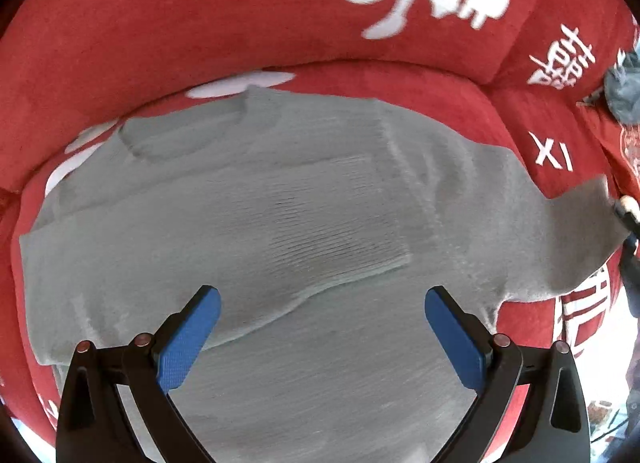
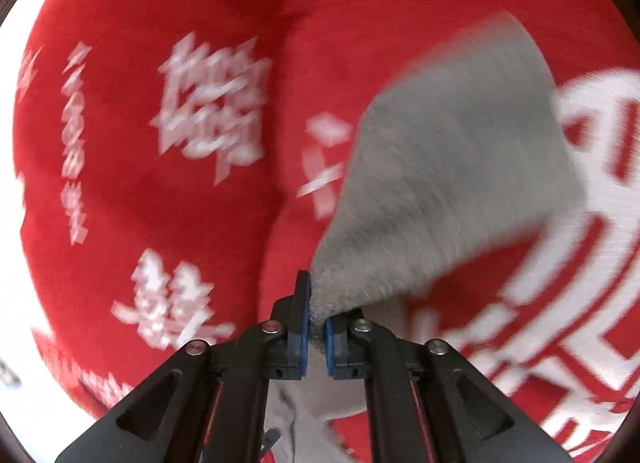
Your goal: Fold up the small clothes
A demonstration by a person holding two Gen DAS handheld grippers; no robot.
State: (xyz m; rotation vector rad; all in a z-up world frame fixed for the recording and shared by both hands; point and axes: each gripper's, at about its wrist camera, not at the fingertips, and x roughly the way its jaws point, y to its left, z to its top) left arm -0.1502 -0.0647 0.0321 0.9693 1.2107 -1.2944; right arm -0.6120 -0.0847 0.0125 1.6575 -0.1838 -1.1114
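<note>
Sweater [image 1: 280, 203] flat on red cover [image 1: 200, 23]; left gripper [image 1: 320, 327] fingers spread, right gripper [image 2: 316, 327] pinching sleeve edge.

right gripper [image 2: 316, 327]: my blue pads [image 2: 306, 327] pinched on a bunched end of the grey knit garment [image 2: 452, 183] | garment fans up and to the right from my fingertips | backdrop: red cover with white characters [image 2: 120, 203] | frame motion-blurred
</note>
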